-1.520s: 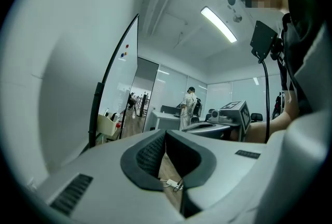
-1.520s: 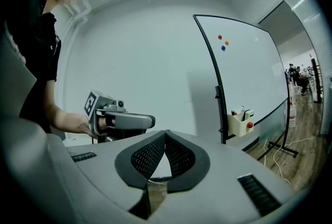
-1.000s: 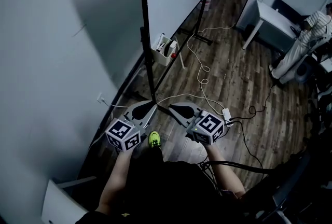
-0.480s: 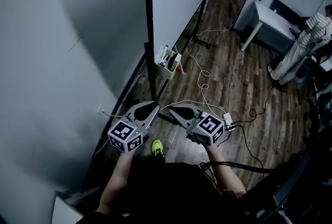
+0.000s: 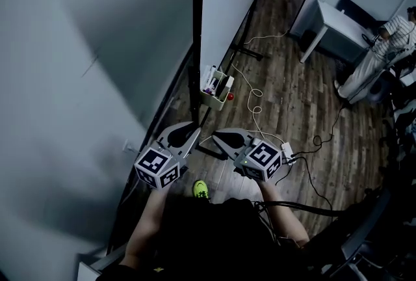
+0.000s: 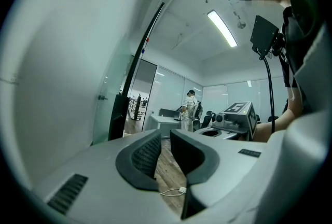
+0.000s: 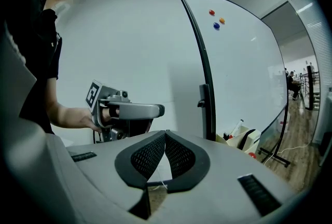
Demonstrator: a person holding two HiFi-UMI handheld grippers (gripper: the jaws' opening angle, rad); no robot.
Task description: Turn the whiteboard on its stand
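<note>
Your left claw point(image 5: 192, 134) has just been easing open, empty; your right claw point(image 5: 217, 136) sits closed, both near the whiteboard point(image 5: 229, 3).

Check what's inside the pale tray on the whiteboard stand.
The pale plastic tray holds upright marker pens and a white block; they cover its bottom.

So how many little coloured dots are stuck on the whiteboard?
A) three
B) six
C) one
A: the right gripper view shows a red magnet, an orange magnet and a blue magnet close together near the top of the whiteboard, and no others.
</note>
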